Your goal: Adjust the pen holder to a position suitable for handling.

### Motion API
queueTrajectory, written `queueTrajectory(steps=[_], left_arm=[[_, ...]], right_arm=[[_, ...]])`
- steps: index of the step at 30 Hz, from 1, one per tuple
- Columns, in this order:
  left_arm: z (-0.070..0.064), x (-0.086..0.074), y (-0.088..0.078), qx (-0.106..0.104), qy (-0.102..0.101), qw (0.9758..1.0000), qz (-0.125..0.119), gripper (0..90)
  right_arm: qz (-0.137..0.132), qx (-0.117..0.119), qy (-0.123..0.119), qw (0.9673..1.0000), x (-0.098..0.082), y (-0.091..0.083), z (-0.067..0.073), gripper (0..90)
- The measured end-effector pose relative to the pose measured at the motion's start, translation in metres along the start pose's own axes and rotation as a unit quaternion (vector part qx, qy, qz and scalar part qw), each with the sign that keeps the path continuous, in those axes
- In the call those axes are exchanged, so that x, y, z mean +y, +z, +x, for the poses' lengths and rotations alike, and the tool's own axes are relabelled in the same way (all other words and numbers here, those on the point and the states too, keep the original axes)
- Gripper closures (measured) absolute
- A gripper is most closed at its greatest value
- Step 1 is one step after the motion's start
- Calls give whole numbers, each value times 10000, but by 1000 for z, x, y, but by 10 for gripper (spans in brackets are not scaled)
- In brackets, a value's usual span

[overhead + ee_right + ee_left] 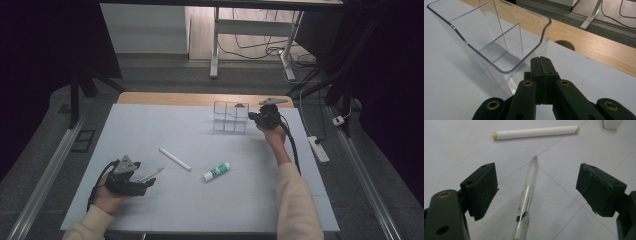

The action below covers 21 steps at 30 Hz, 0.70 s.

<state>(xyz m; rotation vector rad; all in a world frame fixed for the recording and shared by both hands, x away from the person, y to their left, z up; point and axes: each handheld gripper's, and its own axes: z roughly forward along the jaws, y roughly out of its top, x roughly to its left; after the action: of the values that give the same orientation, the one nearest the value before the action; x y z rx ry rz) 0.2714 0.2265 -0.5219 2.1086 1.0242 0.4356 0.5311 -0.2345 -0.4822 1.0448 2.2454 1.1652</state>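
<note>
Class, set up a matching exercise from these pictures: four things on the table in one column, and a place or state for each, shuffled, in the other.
Things
1. clear plastic pen
2. white paper-wrapped stick
3. white glue stick with green label
4. clear plastic divided organiser box

Places or states
A. lying right of the white stick in the high view
B. standing at the table's far edge, empty
C. lying between the open left gripper's fingers
D. lying just beyond the pen's tip

Pairs: 1-C, 2-D, 3-A, 4-B
</note>
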Motion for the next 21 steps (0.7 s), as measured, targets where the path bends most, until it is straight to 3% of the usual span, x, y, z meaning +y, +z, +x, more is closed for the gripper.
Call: queueTrajectory(steps=[21], left_arm=[[1, 0, 0, -10, 4, 10000, -9, 176]], right_arm=[[64, 141, -171, 9997, 16, 25, 32, 888]])
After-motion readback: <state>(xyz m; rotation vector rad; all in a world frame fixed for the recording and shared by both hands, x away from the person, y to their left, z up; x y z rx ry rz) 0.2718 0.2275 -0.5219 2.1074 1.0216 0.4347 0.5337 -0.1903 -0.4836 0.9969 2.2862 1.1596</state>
